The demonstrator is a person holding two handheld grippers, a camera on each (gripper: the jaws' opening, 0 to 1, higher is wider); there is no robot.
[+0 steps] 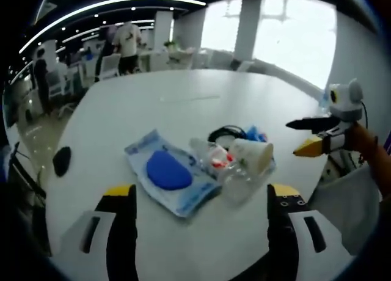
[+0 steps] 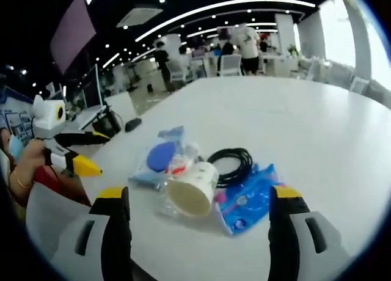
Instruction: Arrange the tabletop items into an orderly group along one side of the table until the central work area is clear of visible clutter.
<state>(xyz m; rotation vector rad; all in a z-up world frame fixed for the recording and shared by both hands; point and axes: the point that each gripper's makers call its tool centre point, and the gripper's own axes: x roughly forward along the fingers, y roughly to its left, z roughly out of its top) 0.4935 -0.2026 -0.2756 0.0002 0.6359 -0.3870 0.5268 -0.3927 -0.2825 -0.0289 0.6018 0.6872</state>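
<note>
A small heap of items lies on the white table (image 1: 183, 98). It holds a pale blue pouch with a dark blue disc (image 1: 164, 171), a crumpled clear wrapper with red marks (image 1: 219, 160), a paper cup on its side (image 1: 252, 155), a black cable coil (image 1: 226, 133) and a blue packet (image 1: 256, 134). My left gripper (image 1: 201, 192) is open just short of the heap. In the right gripper view the cup (image 2: 190, 189) faces me with its mouth, beside the coil (image 2: 232, 162), the blue packet (image 2: 250, 203) and the pouch (image 2: 159, 156). My right gripper (image 2: 198, 192) is open near the cup.
A black mouse-like object (image 1: 61, 160) lies near the table's edge, also black object (image 2: 132, 124). The right gripper (image 1: 293, 138) hovers off the table's side; the left gripper (image 2: 101, 153) does the same. Chairs, desks and people stand in the far office.
</note>
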